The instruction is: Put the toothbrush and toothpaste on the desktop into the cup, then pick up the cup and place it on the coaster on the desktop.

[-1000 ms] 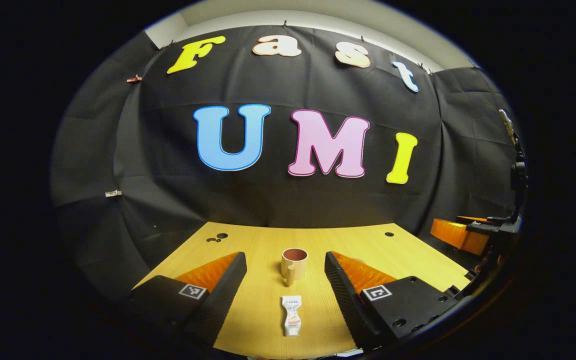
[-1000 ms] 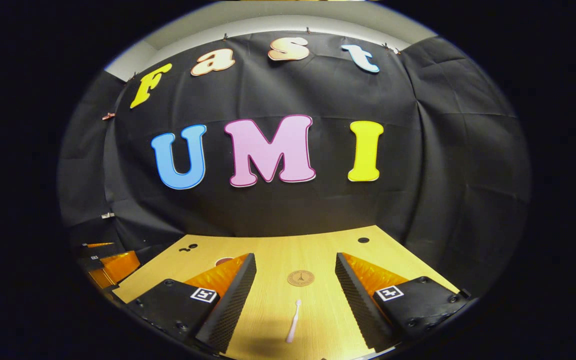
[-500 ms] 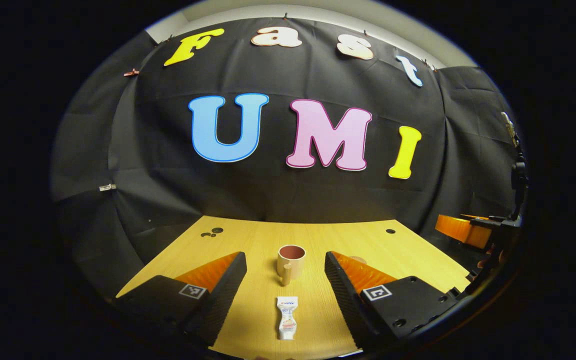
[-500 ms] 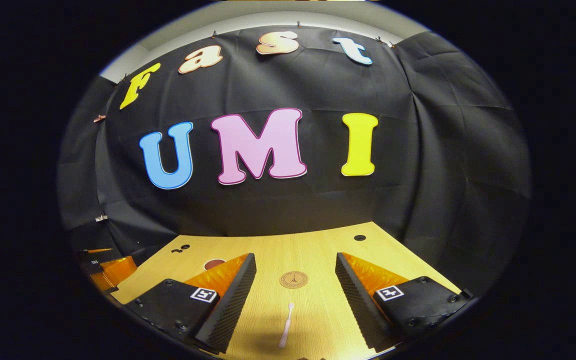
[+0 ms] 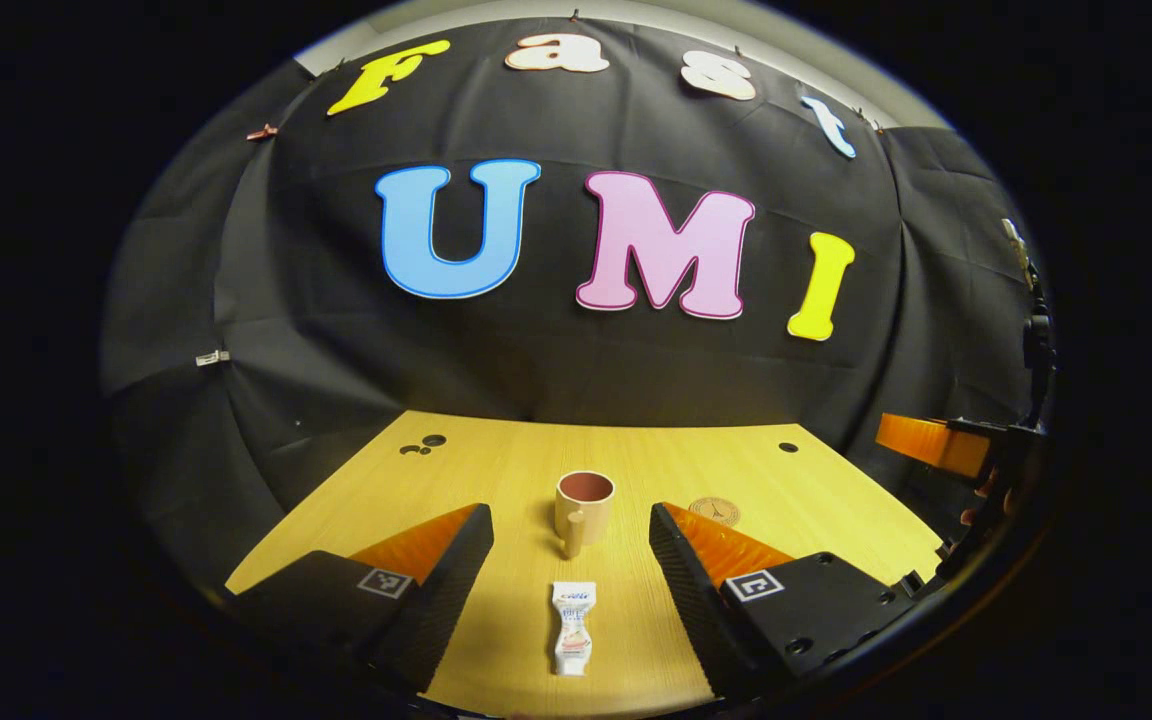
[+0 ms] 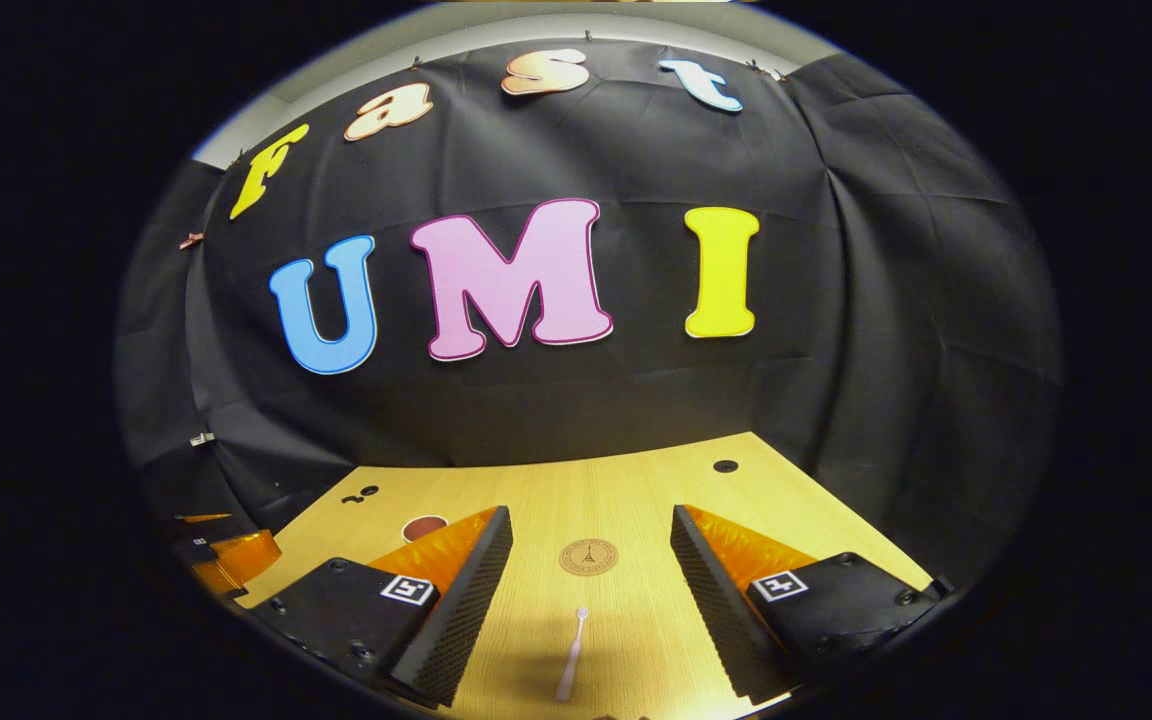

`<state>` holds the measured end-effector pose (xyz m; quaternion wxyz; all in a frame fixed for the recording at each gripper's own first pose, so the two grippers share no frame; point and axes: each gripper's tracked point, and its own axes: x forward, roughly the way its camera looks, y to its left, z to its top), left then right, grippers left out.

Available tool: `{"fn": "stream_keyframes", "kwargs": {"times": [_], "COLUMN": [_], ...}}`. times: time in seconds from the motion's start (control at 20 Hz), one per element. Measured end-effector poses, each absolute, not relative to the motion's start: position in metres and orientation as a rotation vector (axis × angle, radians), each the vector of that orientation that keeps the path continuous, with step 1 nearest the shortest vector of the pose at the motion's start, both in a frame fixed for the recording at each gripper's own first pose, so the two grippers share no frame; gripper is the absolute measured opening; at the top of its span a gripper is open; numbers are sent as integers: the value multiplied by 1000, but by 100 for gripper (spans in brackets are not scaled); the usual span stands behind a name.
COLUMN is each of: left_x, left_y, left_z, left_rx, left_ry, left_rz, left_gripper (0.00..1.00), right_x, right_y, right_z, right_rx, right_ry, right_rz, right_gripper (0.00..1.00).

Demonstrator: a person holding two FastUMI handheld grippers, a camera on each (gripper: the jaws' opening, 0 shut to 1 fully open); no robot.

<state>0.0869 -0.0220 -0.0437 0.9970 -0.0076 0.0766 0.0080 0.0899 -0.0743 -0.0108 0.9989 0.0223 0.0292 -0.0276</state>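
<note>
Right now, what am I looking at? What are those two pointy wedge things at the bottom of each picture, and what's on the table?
Those wedges are the two fingers of a hand-held grabber. A person holds one grabber in each hand, and each has a camera looking forward along its fingers.

In the left gripper view, the left gripper is open over a wooden table. A toothpaste tube lies flat between its fingers, and farther back a cup stands upright with its handle facing the camera. A round coaster lies to the cup's right.

In the right gripper view, the right gripper is open too. A toothbrush lies flat between its fingers, with the same coaster beyond it.

Nothing is held; both grabbers are empty.
</note>
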Motion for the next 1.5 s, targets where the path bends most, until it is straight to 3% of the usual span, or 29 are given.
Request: {"fn": "stream_keyframes", "kwargs": {"times": [1.5], "left_x": [144], "left_y": [-29], "left_z": [-259], "left_rx": [27], "left_ry": [679], "left_rz": [65], "left_gripper": [98], "right_x": [174], "right_y": [-78], "right_z": [-80], "right_rx": [26], "right_ry": [286], "right_rz": [77], "right_gripper": [99]}}
